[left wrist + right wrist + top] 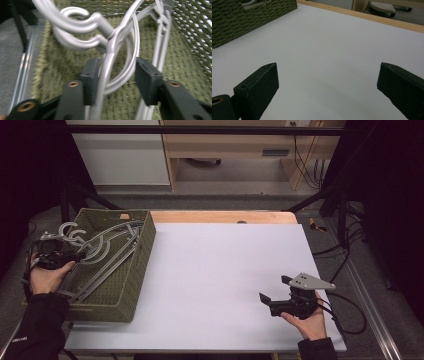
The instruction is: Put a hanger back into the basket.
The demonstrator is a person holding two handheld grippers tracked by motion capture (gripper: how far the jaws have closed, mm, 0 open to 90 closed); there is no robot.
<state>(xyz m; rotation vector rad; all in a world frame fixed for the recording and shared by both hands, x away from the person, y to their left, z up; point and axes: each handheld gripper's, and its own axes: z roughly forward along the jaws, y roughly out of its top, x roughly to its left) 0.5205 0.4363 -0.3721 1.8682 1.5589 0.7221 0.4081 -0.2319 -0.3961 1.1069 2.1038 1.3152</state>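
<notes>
left tool [113, 77] | jaws apart, astride grey hanger [110, 45] | basket [135, 285]

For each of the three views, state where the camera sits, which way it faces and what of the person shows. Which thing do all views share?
High view: above the person's side, facing forward and down; both hands, left gripper, right gripper.
Left gripper view: on that gripper, into the basket at hangers.
Right gripper view: facing across the table.
Shared: the basket.
</notes>
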